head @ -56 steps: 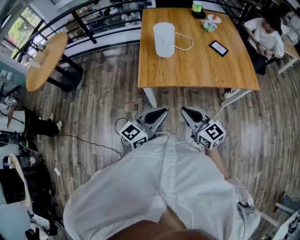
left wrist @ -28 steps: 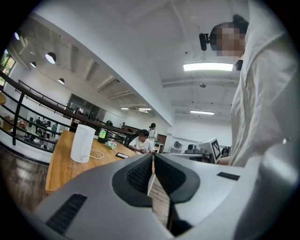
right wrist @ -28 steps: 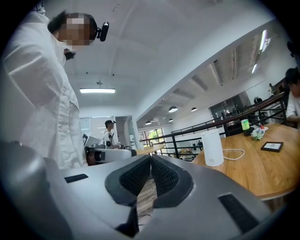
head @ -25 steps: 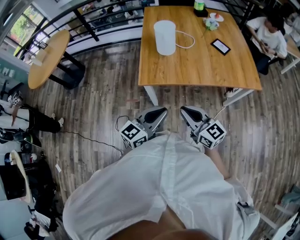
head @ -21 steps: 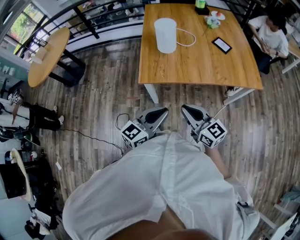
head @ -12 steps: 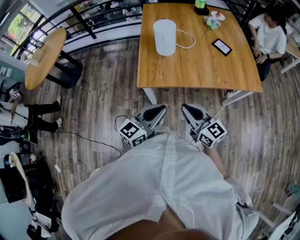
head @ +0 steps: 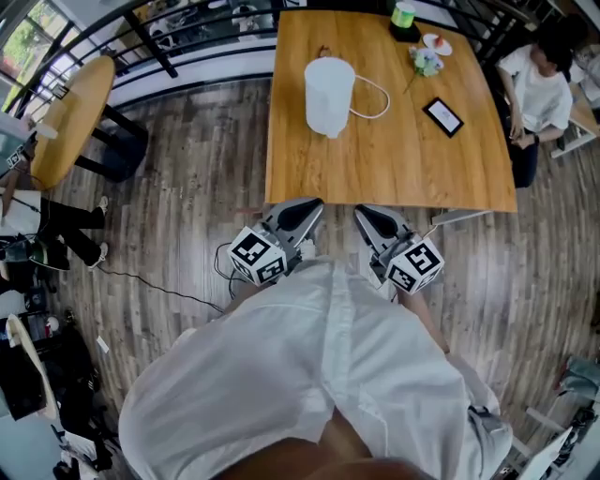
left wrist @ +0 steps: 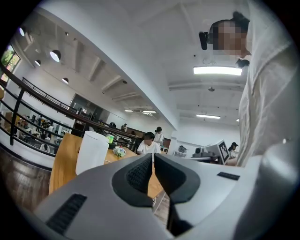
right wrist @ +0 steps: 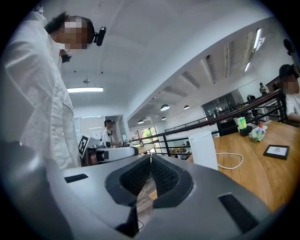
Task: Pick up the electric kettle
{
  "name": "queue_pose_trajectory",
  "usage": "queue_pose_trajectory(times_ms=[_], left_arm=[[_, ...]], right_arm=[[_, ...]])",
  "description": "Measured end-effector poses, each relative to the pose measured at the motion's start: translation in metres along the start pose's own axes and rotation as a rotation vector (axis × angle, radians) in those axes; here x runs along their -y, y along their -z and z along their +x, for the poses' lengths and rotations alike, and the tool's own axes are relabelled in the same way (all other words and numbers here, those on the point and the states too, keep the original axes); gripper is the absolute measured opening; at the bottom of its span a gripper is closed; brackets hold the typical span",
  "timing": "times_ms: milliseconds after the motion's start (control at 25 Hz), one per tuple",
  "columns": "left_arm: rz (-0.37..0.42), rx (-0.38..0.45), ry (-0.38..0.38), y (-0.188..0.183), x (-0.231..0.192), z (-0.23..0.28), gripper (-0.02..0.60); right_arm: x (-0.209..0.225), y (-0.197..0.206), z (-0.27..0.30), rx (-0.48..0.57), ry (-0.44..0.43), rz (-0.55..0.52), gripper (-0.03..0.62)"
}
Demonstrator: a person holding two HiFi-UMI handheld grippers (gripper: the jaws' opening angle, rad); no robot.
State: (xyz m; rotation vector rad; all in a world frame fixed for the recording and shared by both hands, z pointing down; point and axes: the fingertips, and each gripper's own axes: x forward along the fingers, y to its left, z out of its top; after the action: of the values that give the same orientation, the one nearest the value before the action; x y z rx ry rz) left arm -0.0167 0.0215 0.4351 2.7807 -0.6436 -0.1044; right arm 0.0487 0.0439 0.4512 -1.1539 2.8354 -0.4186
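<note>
Planks of grey-brown wood grain make up the floor [head: 187, 216]. At the left a thin black cable [head: 159, 286] trails across it, below a round wooden table [head: 70, 108].

The left hand-held gripper [head: 313, 202] has a smooth grey shell and dark, finely pitted pads. Its cube [head: 256, 257] carries black-and-white square markers. The jaws are pressed together with nothing between them.

Beyond it stands the electric kettle [head: 329, 84], a plain white cylinder. It is upright on the far left part of the desk [head: 375, 164] and well apart from both grippers. A white cord [head: 375, 94] loops out just to its right.

The right hand-held gripper [head: 360, 212] is built the same way and is likewise closed and empty.

The desk is rectangular, with a honey-coloured top. Further right on it lie a dark flat screen [head: 442, 116] with a pale border, a small bunch of flowers [head: 427, 61] and a green cup [head: 404, 14]. A seated person [head: 539, 84] in a white top is at the right edge.
</note>
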Motion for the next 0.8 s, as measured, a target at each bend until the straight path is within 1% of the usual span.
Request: queue_pose_trajectory(times_ms=[120,280,520,640,800], left_arm=[[-0.008,0.006,0.001,-0.013,-0.029,0.012,0.017],[-0.015,0.013,0.009,-0.025,-0.067,0.024,0.016],[-0.002,0.022,0.033,-0.042,-0.119,0.032,0.016],[0.008,0.018,0.046,-0.048,-0.138,0.038,0.016],[0.02,0.004,0.065,-0.047,-0.146,0.046,0.015]], right_arm=[[0.016,-0.01,0.026,-0.01,-0.003,-0.004,0.015],[0.04,-0.014,0.056,-0.021,0.015,0.014,0.015],[0.064,-0.029,0.103,-0.02,0.027,-0.033,0.015],[0.073,-0.036,0.119,-0.01,0.038,-0.044,0.015],[0.086,-0.032,0.123,-0.024,0.052,-0.04,0.015]])
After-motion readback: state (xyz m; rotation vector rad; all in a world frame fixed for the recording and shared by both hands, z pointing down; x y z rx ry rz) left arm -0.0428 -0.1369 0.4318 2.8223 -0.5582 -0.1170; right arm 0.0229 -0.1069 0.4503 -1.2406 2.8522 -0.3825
